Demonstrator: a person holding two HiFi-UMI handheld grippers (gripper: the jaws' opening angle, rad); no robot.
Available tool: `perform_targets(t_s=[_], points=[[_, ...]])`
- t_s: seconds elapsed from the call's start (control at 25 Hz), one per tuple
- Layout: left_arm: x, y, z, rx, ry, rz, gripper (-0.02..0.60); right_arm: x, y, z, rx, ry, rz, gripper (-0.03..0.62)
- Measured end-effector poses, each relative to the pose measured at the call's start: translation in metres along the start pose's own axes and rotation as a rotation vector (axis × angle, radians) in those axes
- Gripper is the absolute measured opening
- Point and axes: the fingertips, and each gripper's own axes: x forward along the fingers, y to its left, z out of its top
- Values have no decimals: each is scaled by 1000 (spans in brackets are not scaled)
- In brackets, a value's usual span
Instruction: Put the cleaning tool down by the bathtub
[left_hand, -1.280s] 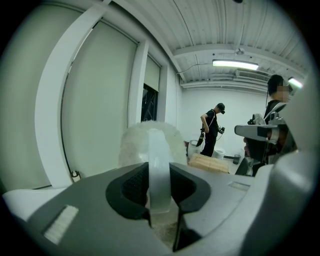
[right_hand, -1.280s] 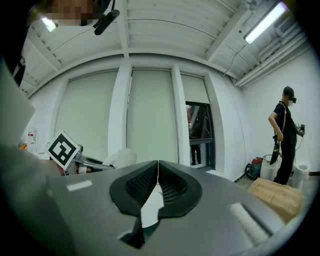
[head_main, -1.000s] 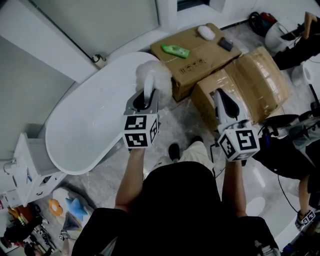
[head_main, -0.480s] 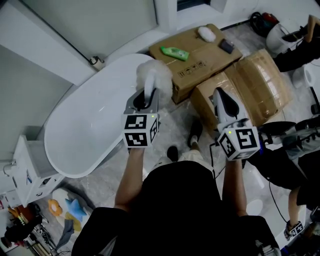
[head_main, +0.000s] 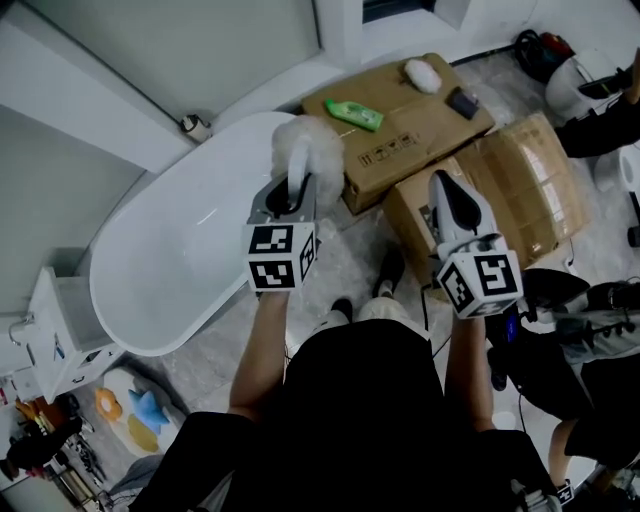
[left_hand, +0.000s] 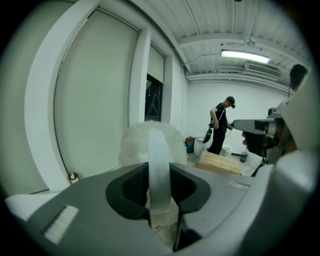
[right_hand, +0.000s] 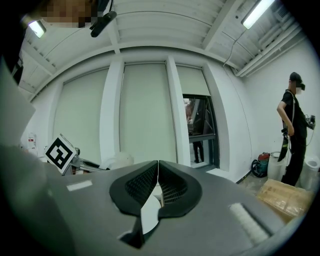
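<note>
The left gripper (head_main: 293, 197) is clamped on the pale handle of the cleaning tool (head_main: 308, 150). Its fluffy white head stands upright just beyond the jaws and, seen from above, overlaps the end of the white bathtub (head_main: 170, 260). The right gripper (head_main: 447, 192), jaws pressed together on nothing, hangs over a cardboard box (head_main: 525, 175).

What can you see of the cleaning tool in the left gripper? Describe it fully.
The cleaning tool has a fluffy white head on a flat, pale, plastic-looking handle. The left gripper is shut on the handle, with the head pointing away from the person. In the head view the head shows over the end of the bathtub, beside a cardboard box. Nothing else touches it.
</note>
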Motion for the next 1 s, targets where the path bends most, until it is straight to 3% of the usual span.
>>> perform_targets(t_s=[0.32,0.56,1.0], points=[[36,0,17,0,22,53,81,36,-38,9,23,-3,46,11],[86,-15,20,-3,41,89,81,66,-90,0,41,2,83,11],[140,-33,19,-89,90,144,81,102,-140,0,42,46,163,11]])
